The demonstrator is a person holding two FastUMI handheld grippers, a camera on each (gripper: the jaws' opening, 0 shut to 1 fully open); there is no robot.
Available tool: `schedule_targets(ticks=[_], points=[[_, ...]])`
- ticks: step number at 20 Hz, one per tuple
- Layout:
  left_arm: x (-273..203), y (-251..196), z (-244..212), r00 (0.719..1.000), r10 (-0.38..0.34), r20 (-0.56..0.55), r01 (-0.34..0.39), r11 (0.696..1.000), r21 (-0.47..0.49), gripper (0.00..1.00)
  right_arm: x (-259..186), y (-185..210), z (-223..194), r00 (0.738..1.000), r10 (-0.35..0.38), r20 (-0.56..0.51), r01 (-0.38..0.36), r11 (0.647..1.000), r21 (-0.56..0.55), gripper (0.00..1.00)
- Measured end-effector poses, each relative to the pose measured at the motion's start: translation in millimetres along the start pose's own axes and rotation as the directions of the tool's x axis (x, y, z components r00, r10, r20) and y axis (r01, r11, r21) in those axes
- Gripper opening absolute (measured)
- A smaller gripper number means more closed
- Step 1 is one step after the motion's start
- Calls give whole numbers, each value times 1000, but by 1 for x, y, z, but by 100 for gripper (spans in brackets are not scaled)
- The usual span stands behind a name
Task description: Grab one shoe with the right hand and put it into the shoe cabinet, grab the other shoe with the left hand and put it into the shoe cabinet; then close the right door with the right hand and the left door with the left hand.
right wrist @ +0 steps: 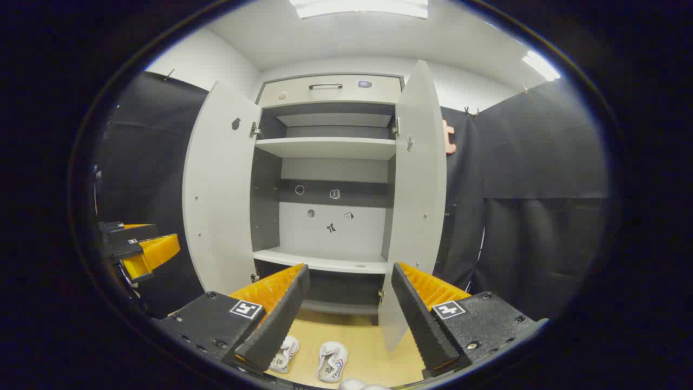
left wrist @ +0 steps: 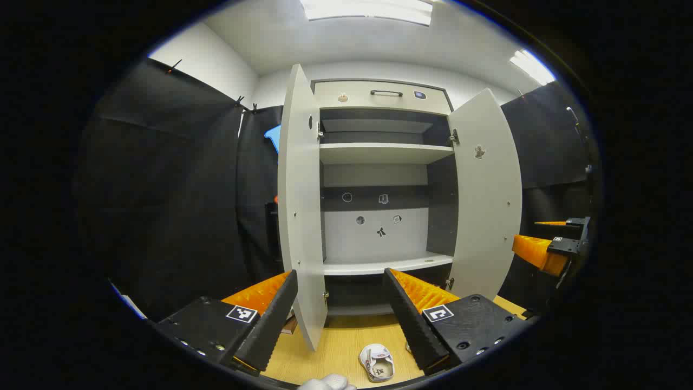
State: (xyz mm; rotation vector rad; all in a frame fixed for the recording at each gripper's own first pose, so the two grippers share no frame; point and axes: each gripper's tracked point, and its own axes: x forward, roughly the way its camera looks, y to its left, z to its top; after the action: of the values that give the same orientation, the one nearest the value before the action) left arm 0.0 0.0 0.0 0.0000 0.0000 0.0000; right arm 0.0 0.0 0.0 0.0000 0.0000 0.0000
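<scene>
The shoe cabinet (left wrist: 379, 265) stands ahead with its left door (left wrist: 300, 206) and right door (left wrist: 487, 195) swung wide, its shelves bare. A small white shoe (left wrist: 377, 362) lies on the wooden floor in front of it, below my open left gripper (left wrist: 340, 273). In the right gripper view the cabinet (right wrist: 319, 262) is open too, and two white shoes (right wrist: 283, 353) (right wrist: 332, 362) lie side by side on the floor. My right gripper (right wrist: 350, 268) hangs open above them, holding nothing. Each gripper also appears at the edge of the other's view: the right gripper (left wrist: 552, 249) and the left gripper (right wrist: 141, 246).
A drawer with a dark handle (left wrist: 385, 93) tops the cabinet, and an upper shelf (left wrist: 379, 153) sits inside. Black cloth walls close in on both sides. Something white and rounded (left wrist: 325, 382) pokes in at the bottom edge.
</scene>
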Motion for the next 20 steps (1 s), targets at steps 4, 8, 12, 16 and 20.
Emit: schedule_targets(ticks=[4, 8, 12, 16, 20], points=[[-3, 0, 0, 1000, -2, 1, 2, 1000, 12, 95, -2, 0, -1, 1000, -5, -6, 5, 1000, -1, 99], [-7, 1, 0, 1000, -6, 2, 6, 1000, 7, 95, -5, 4, 1, 1000, 0, -1, 0, 1000, -8, 99], [-10, 5, 1, 1000, 1, 6, -1, 1000, 11, 95, -8, 11, 2, 1000, 4, 6, -3, 1000, -10, 99], [-13, 9, -2, 1000, 5, 6, -5, 1000, 23, 95, -9, 21, -20, 999, 26, -35, -27, 999, -27, 99], [-16, 14, -10, 1000, 8, -6, -8, 999, 35, 95, -11, 34, -92, 979, 68, -194, -82, 995, -64, 99]])
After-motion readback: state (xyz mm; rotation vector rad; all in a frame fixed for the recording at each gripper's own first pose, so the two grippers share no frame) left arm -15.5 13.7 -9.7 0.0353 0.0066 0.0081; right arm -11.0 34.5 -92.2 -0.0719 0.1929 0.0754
